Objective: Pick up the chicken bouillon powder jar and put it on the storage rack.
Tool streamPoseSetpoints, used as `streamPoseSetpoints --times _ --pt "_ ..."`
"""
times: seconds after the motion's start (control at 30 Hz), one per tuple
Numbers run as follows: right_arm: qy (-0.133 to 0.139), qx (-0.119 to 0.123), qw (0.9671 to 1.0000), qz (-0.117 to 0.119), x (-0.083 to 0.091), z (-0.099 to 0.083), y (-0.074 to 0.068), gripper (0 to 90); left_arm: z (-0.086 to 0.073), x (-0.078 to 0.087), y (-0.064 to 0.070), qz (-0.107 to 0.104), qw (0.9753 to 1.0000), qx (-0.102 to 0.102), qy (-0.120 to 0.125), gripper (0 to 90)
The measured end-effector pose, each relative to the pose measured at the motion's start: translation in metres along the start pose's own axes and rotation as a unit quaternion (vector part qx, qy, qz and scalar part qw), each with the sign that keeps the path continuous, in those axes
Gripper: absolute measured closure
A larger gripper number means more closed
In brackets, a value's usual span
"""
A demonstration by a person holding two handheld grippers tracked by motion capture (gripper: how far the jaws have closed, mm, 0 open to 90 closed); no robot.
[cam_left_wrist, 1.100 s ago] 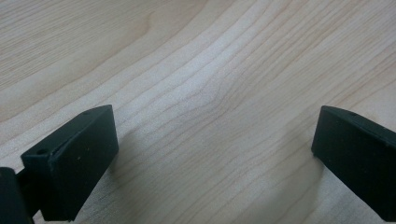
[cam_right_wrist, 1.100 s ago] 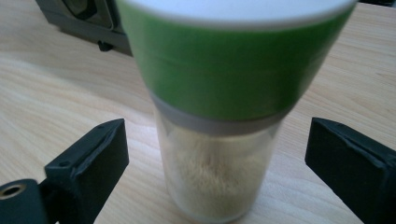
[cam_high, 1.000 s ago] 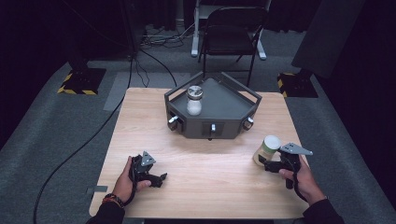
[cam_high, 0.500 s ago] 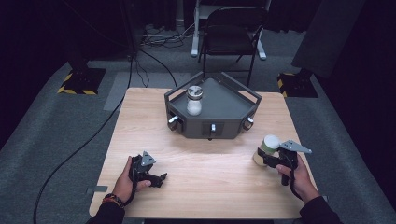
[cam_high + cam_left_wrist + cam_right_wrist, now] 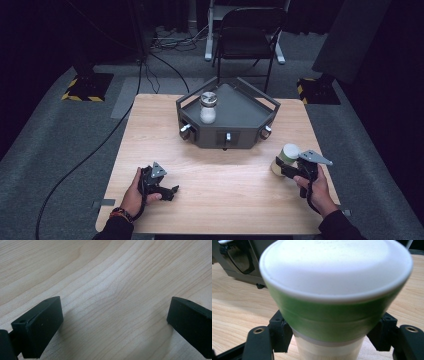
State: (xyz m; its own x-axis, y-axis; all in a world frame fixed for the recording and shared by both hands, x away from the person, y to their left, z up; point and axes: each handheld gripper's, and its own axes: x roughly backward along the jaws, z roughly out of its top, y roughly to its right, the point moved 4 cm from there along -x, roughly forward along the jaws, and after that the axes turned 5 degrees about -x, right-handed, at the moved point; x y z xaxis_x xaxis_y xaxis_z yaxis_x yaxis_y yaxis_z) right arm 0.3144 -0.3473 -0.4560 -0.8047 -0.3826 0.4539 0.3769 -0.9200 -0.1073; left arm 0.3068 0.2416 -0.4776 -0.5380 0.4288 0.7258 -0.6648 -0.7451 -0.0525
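We see a wooden table (image 5: 220, 200) from above, with a person's two hands each holding a black gripper. The right gripper (image 5: 283, 167) has its jaws pinched around a container with a green band and white lid (image 5: 286, 156), near the table's right edge. Over the last second this container has tipped and lowered toward the tabletop; its base now seems to touch the wood, though the high view is too small to be sure. We judge it is either being set down or steadied before a carry toward the dark tray (image 5: 250, 107) at the table's far side, where a glass jar (image 5: 208, 107) already stands. The left gripper (image 5: 170, 191) has stayed resting near the front left, jaws spread wide over bare wood.
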Motion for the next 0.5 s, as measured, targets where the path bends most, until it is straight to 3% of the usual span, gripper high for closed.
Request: streamPoseSetpoints --times 0.5 --pt "0.031 0.016 0.9993 0.012 0.012 0.024 -0.022 32.3 0.0 0.0 0.0 0.0 1.0 0.001 0.0 0.0"
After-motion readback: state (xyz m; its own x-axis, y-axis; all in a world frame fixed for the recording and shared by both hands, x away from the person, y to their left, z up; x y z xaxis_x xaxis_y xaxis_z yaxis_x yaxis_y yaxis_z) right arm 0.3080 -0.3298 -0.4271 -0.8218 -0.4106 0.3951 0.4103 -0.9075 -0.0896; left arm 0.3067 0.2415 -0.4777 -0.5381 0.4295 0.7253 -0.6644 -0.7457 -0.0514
